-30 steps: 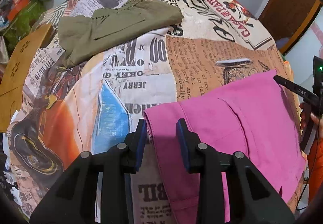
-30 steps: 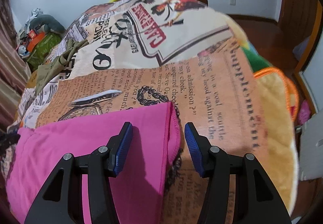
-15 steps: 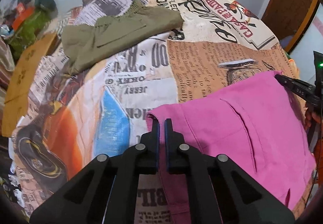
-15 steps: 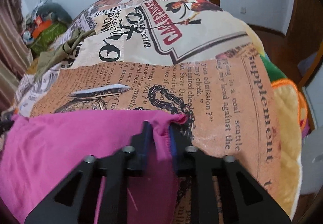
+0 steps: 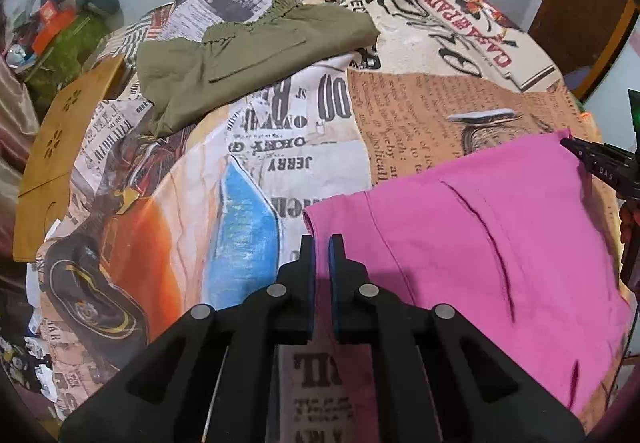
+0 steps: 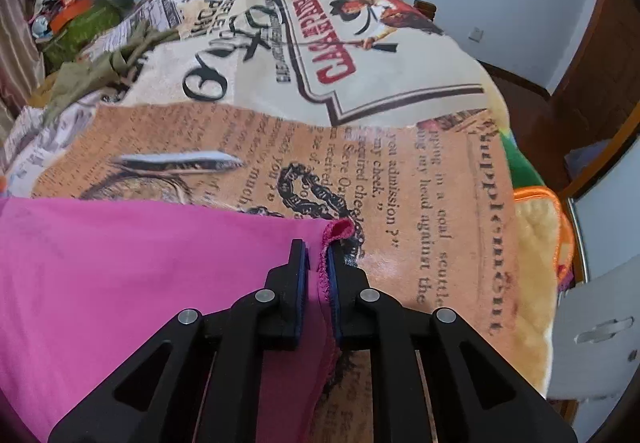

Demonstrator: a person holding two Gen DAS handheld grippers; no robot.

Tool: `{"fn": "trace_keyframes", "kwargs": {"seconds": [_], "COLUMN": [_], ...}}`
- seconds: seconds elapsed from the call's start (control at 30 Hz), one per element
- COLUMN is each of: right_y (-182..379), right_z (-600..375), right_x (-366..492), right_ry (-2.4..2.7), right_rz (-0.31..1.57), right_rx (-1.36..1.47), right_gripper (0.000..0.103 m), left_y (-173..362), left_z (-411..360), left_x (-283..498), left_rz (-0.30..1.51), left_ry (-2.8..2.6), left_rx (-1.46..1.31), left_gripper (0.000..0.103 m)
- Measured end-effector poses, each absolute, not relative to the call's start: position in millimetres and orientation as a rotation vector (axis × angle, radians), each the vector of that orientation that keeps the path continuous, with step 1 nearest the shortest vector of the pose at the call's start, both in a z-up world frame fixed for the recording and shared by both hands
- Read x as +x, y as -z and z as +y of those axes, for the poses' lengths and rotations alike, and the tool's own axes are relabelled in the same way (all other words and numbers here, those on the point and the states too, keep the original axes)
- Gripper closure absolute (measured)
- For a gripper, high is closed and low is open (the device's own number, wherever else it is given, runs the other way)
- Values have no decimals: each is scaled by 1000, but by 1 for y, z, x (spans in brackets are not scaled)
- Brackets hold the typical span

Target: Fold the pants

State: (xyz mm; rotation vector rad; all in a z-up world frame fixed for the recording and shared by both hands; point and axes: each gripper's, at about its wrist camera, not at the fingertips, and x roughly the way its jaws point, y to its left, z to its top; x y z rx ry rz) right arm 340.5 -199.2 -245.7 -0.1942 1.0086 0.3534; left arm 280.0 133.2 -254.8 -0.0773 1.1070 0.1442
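Note:
The pink pants (image 5: 480,227) lie spread on the bed's newspaper-print cover (image 5: 280,147). My left gripper (image 5: 322,243) is shut on the pants' near left corner. My right gripper (image 6: 318,253) is shut on the pants' (image 6: 140,275) far right corner, by the hemmed edge, and that corner is lifted a little off the cover (image 6: 400,183). The right gripper also shows in the left wrist view (image 5: 596,159) at the pants' far right corner.
Folded olive-green pants (image 5: 248,59) lie at the back left of the bed; they also show in the right wrist view (image 6: 104,67). A wooden board (image 5: 60,147) leans at the left edge. Cluttered things (image 5: 60,27) sit back left. A yellow blanket (image 6: 536,243) hangs at the right edge.
Both grippers went from open to shut on the pink pants' corners. Since then both have lifted their corners slightly and the cloth has pulled tauter.

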Motion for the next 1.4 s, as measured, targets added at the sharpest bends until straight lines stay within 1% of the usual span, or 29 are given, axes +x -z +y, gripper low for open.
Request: {"fn": "trace_keyframes", "kwargs": {"seconds": [0.03,0.1,0.17,0.23,0.3,0.37,0.47,0.73,0.83,0.87,0.9,1.07,1.13,1.17,1.2,1.23,1.27,1.3,1.4], "right_y": [238,225,206,193,184,180,186,231,250,252,252,245,242,239,238,238,237,237,234], "right_z": [-200,-199,-193,-181,-163,-145,-121,-86,-79,-78,-77,-82,-86,-87,-89,-90,-93,-96,-104], "right_x": [338,331,321,313,305,300,298,298,294,290,286,279,272,271,265,261,257,253,240], "right_ry": [-363,-384,-432,-489,-542,-595,-651,-723,-729,-731,-734,-742,-743,-744,-746,-749,-749,-747,-734], "right_rz": [997,972,936,907,890,886,921,1104,1159,1149,1130,1147,1138,1137,1141,1144,1144,1144,1136], "right_rx": [-179,-149,-122,-122,-140,-147,-145,-97,-150,-166,-182,-188,-204,-210,-220,-231,-237,-236,-235], "right_gripper": [90,78,72,69,61,58,58,58,58,58,58,58,58,58,58,58,58,58,58], "left_y": [251,235,221,210,205,206,216,264,267,267,267,263,260,258,257,255,254,254,253], "left_z": [133,133,129,123,115,106,93,85,84,82,80,73,73,73,73,74,75,76,78], "left_x": [279,277,278,281,285,291,300,306,301,301,300,292,288,284,281,277,273,269,253], "left_rz": [1098,1060,1028,1002,992,1000,1032,1161,1145,1146,1145,1138,1131,1125,1125,1126,1130,1134,1135], "left_ry": [-147,-150,-129,-110,-83,-55,-15,42,51,53,54,50,46,39,36,31,33,37,23], "left_rx": [-75,-63,-61,-55,-49,-48,-44,-58,-47,-28,-7,65,82,83,84,83,74,63,52], "left_gripper": [96,96,95,95,92,89,88,87,87,87,87,86,83,81,74,69,61,58,57]}}
